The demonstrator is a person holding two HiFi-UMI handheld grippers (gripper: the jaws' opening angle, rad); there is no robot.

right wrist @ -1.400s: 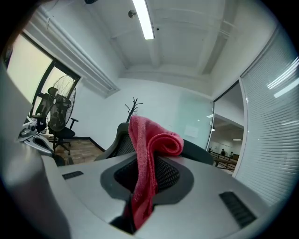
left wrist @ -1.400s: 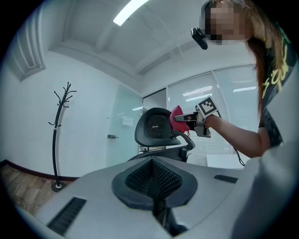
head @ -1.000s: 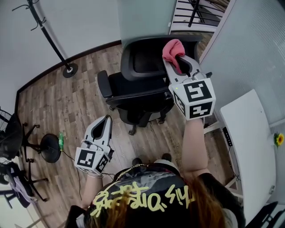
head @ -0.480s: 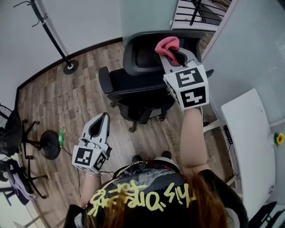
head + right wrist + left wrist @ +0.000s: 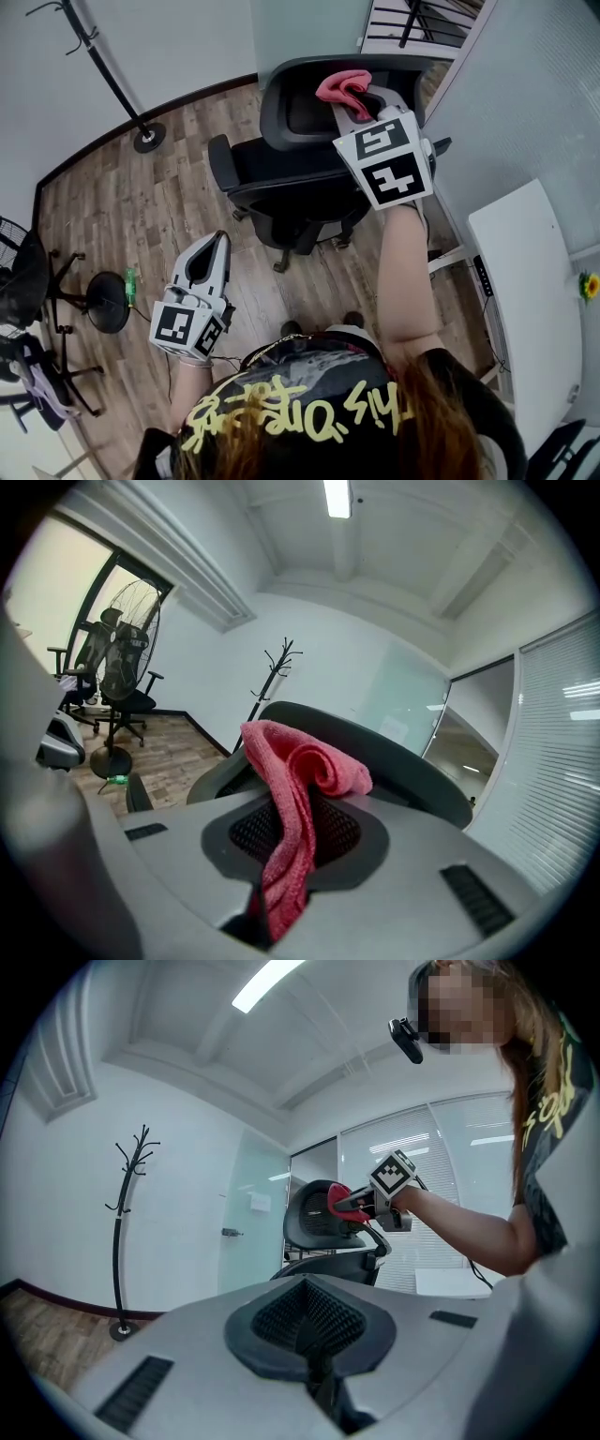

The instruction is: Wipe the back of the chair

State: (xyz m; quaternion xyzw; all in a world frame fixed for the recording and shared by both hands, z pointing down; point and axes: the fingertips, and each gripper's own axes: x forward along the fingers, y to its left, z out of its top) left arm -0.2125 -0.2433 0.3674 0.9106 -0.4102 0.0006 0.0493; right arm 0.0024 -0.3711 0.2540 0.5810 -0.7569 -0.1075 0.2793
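Head view: the right gripper [image 5: 354, 101] holds a pink cloth [image 5: 343, 86] at the top edge of the black office chair's backrest [image 5: 281, 89]; the left gripper [image 5: 217, 246] hangs low over the wood floor [image 5: 141, 216]. Left gripper view: its jaws meet on nothing. Right gripper view: jaws pinch the cloth against the backrest's rim.

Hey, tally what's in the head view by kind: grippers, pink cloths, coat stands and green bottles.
grippers: 2, the left gripper and the right gripper
pink cloth: 1
coat stand: 1
green bottle: 1
total: 5
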